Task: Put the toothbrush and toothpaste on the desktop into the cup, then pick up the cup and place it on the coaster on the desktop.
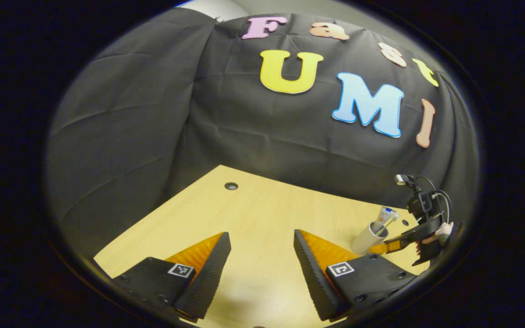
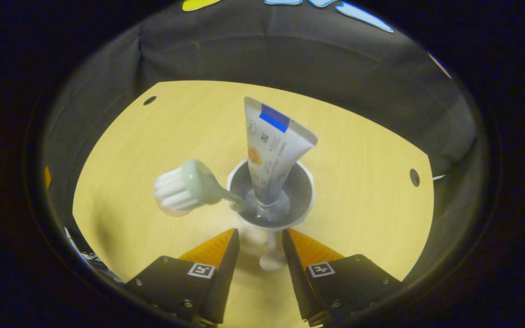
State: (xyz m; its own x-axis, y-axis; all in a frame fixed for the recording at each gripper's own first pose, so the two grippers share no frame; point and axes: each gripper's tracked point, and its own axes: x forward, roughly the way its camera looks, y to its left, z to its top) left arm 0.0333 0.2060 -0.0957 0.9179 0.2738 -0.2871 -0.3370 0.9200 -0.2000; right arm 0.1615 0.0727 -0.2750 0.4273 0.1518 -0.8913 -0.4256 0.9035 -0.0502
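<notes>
White cup (image 2: 269, 223), blue-banded toothpaste (image 2: 274, 146)

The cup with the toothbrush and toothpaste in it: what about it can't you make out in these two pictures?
- Cup, right gripper view: the outer wall and base are hidden by its own rim, seen from above.
- Toothbrush handle, same view: the lower part is hidden inside the cup.
- Toothpaste: the label print is too small.
- Left gripper view: the cup's foot is hidden behind the left tongs; the right tongs are too small to judge.

black tongs (image 1: 262, 269) bodies with screws and square black-and-white markers.
</notes>
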